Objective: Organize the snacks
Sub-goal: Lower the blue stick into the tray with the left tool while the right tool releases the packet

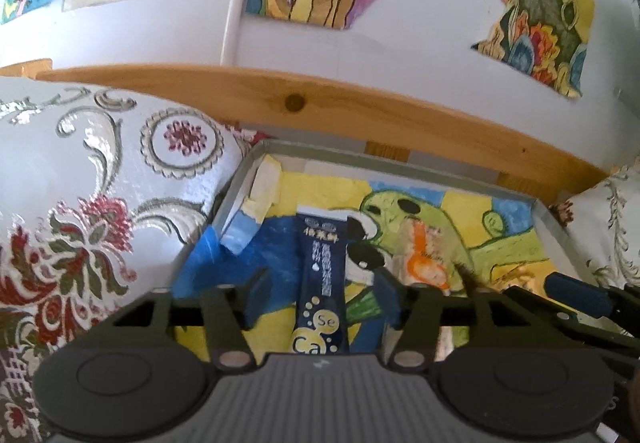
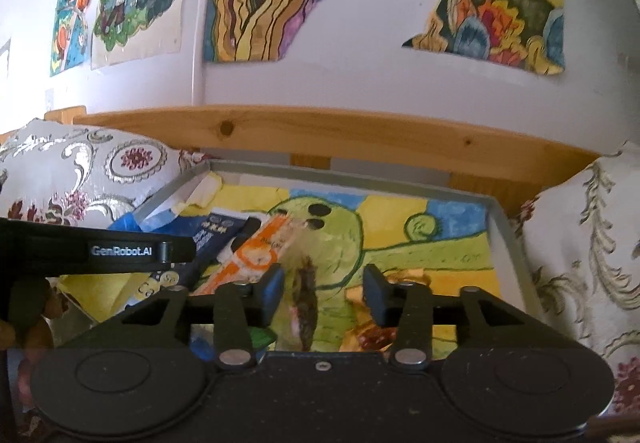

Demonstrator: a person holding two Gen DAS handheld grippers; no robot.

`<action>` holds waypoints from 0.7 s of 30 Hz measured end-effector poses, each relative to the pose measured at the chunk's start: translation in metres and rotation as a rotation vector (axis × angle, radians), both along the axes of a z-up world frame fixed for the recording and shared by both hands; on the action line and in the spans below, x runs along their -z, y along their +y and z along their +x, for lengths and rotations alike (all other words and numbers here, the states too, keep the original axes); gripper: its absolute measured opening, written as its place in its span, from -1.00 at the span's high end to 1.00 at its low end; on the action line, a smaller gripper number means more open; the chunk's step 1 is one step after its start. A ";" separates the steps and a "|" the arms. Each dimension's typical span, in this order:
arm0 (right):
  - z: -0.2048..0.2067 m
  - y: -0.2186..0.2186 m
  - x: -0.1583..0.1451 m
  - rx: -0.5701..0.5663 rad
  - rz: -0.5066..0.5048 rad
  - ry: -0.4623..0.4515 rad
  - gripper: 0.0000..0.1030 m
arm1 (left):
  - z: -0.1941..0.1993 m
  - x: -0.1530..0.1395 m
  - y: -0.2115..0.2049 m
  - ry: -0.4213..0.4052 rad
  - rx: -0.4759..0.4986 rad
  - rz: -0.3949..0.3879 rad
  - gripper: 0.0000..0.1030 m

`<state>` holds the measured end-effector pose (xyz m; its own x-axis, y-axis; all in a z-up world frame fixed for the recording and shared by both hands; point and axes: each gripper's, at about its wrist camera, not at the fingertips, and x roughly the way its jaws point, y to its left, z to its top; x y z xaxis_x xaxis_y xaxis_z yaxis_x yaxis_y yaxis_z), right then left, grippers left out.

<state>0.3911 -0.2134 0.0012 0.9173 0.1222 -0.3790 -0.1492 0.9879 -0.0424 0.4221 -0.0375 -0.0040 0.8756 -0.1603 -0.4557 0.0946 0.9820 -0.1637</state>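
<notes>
A dark blue stick sachet (image 1: 322,287) lies lengthwise at lower centre of the left wrist view, flat on the painted lining of a shallow grey tray (image 1: 516,187), framed by your left gripper (image 1: 320,283), its fingers spread wide and empty. An orange-and-white packet (image 2: 256,255) leans beside it. In the right wrist view your right gripper (image 2: 324,293) stands open around a brown furry-looking snack (image 2: 304,303), not yet pinching. Both packets look light, thin and slick; pinch the sachet across its narrow middle, gently, since it may buckle. Embroidered cushions (image 1: 92,179) flank the tray below a pine rail (image 1: 360,103).
</notes>
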 end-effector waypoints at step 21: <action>-0.082 -0.018 -0.076 0.059 0.008 -0.182 -0.92 | -0.088 -0.077 0.007 -0.173 -0.016 -0.021 -0.99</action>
<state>0.3094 -0.2319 0.0776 0.9763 0.0691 -0.2050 -0.0820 0.9951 -0.0553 0.3338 -0.0307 0.0727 0.9432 -0.1535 -0.2946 0.1073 0.9801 -0.1671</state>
